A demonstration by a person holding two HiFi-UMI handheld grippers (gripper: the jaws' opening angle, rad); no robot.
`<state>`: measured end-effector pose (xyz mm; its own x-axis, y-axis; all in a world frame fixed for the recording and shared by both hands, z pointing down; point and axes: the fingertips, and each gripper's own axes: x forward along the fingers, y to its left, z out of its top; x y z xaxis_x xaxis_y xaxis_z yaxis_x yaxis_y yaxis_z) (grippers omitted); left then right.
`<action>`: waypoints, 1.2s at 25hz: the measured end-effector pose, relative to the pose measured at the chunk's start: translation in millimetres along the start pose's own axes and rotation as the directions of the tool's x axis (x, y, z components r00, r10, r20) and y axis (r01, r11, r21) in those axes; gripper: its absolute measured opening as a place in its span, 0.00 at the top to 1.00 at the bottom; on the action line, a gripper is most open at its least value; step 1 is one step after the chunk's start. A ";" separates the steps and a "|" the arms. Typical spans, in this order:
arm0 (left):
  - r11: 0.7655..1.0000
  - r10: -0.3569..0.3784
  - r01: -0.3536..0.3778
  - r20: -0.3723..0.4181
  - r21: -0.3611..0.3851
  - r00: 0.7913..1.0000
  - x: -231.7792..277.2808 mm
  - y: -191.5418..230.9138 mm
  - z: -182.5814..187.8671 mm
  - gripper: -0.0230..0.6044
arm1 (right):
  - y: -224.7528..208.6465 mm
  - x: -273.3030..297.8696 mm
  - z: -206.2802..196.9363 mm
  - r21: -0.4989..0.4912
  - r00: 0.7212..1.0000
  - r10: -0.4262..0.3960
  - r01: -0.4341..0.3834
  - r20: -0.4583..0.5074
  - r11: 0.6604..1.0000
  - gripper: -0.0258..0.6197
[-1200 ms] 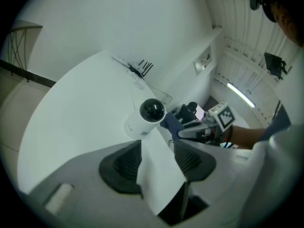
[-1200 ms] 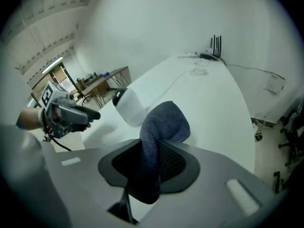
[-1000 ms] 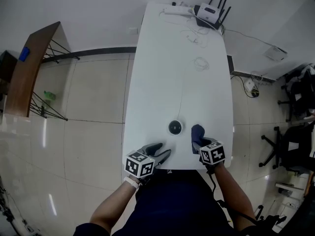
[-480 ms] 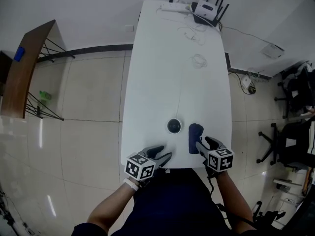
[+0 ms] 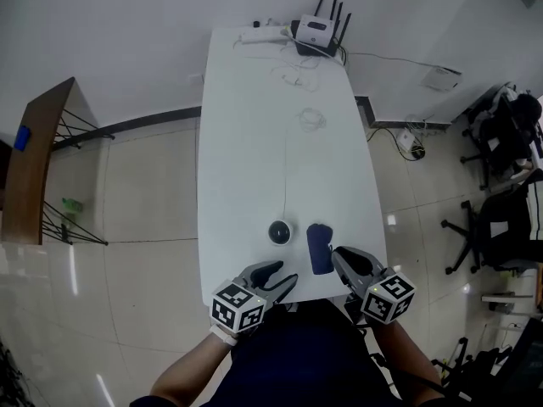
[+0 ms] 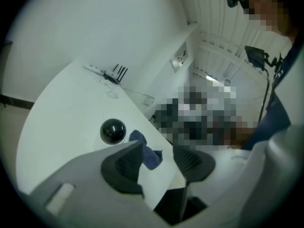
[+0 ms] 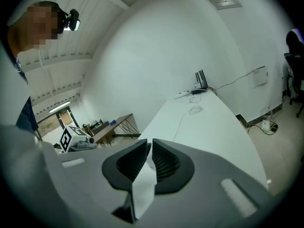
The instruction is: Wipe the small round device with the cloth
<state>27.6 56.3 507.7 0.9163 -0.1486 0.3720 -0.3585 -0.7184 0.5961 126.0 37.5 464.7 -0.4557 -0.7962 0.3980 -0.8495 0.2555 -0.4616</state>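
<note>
Beside the right claw (image 5: 346,258), just closed empty, lies the cloth (image 5: 319,248).

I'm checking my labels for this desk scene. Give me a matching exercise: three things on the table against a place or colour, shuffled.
Things:
1. small round device
2. cloth
3. router

Descriptions:
A. at the far end of the table, antennas up
B. dark blue, crumpled, near the front edge
C. glossy black dome, just left of the blue item in the head view

Pairs: 1-C, 2-B, 3-A
</note>
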 end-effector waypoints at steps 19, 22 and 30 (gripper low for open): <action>0.976 0.162 -0.180 0.139 0.124 0.977 7.3 -52.7 48.9 0.66 | 24.1 -21.6 32.7 -0.166 0.975 0.209 -0.194 0.073 0.967 0.90; 0.964 0.188 -0.216 0.174 0.156 0.967 5.5 -56.6 54.8 0.68 | 24.3 -25.5 37.3 -0.192 0.971 0.225 -0.206 0.081 0.959 0.90; 0.922 0.228 -0.302 0.290 0.243 0.930 12.6 -68.2 80.8 0.79 | 3.4 -47.1 65.1 -0.233 0.963 0.227 -0.190 0.145 0.954 0.91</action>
<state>78.0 48.6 414.3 0.8219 -0.4988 0.2752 -0.5636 -0.7825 0.2648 161.8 40.2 392.8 -0.5932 -0.7884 0.1630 -0.7856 0.5227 -0.3310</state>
